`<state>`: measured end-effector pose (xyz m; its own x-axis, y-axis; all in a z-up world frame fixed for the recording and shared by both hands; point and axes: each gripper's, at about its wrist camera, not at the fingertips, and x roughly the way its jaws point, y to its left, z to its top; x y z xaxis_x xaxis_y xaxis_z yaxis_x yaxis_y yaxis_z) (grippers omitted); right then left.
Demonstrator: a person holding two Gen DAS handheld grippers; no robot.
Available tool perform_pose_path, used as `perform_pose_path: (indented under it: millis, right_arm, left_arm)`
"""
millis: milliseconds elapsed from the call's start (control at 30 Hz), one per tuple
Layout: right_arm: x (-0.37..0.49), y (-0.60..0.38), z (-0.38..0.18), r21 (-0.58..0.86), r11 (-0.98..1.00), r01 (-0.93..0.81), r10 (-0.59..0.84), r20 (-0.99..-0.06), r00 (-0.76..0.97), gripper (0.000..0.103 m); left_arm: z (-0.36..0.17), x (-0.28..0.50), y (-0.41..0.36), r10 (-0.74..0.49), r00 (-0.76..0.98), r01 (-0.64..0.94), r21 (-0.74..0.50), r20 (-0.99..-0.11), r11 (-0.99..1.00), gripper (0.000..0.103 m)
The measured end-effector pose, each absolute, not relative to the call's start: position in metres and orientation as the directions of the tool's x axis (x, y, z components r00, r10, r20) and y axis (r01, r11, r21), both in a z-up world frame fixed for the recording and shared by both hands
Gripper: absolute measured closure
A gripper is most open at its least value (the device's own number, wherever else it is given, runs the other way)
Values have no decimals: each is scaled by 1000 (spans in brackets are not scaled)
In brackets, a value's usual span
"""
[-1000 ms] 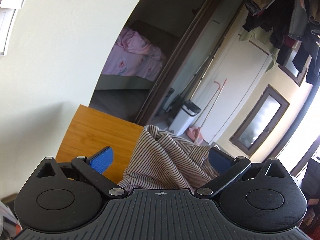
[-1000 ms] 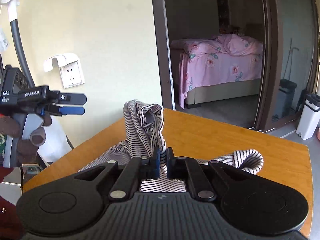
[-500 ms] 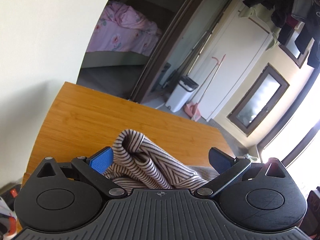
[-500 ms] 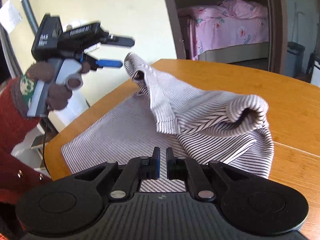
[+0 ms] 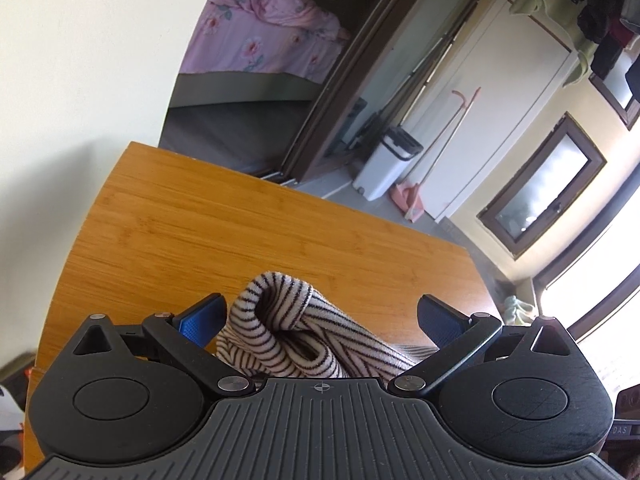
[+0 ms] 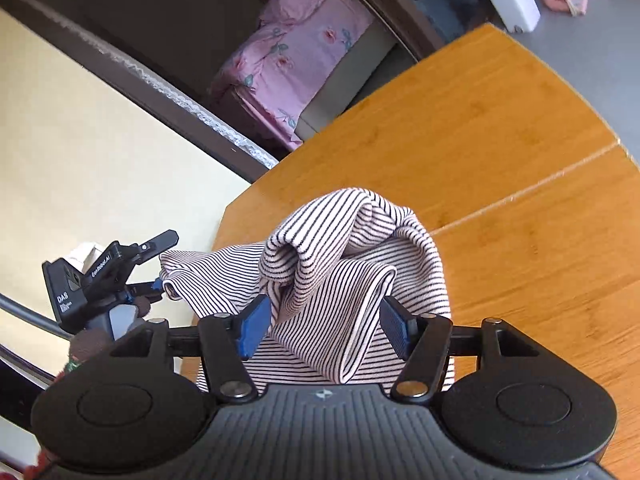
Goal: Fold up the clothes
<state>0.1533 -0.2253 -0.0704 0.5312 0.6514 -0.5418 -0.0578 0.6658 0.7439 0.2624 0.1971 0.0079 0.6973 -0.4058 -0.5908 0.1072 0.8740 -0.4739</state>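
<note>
Two close wrist views, shared table [image 5: 208, 236]

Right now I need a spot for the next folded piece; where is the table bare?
Bare wood runs from the striped shirt to the table's far edge, facing the bedroom doorway. More lies beyond the seam on the shirt's right. The near edge is crowded by bunched fabric between both open grippers.

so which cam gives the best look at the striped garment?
Right wrist view: the black-and-white striped knit garment shows bunched folds plus a flat part on the wooden table, reaching to the left gripper. Left wrist view shows only one rolled fold between its open jaws.
</note>
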Motion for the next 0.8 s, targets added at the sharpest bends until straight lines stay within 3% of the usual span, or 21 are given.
perform_pose_path:
  millis: [167,200,233,267,333,500,633,700,800]
  right_arm:
    - [172,-211,-77,765,644,1,658,-555,509,26]
    - [177,-205,-77,749,662,-23,652,-560,511,31]
    - [182,-199,-76,732,680,-47,645,-566,514,57]
    - [185,-193,-71,709,701,-77,633,-569,525,72]
    - [190,-186,-52,648,745,-157,606,-559,566,83]
    - [171,-186,-2,493,783,-381,610,-486,626,84]
    - [153,-193,-20,425,815,-394,579,-570,583,82]
    - [146,-198,-43,418,838,-351,546,-633,549,80]
    - [139,-208,-69,459,842,-284,538,-678,500,73]
  left_arm:
    - [-3,267,193,-382,674,56,-472,-632,880,4]
    - [-6,268,192,-379,667,51,-469,-641,882,8]
    - [-11,270,191,-374,660,43,-465,-651,884,20]
    - [-14,271,190,-367,656,35,-458,-660,888,27]
    - [-13,268,190,-355,666,44,-441,-656,897,36]
    - [7,230,199,-397,709,127,-448,-583,885,43]
    - [2,192,199,-438,684,183,-445,-583,877,44]
    - [-12,177,197,-439,641,192,-422,-630,886,45]
    - [-28,160,200,-406,598,204,-359,-691,911,37]
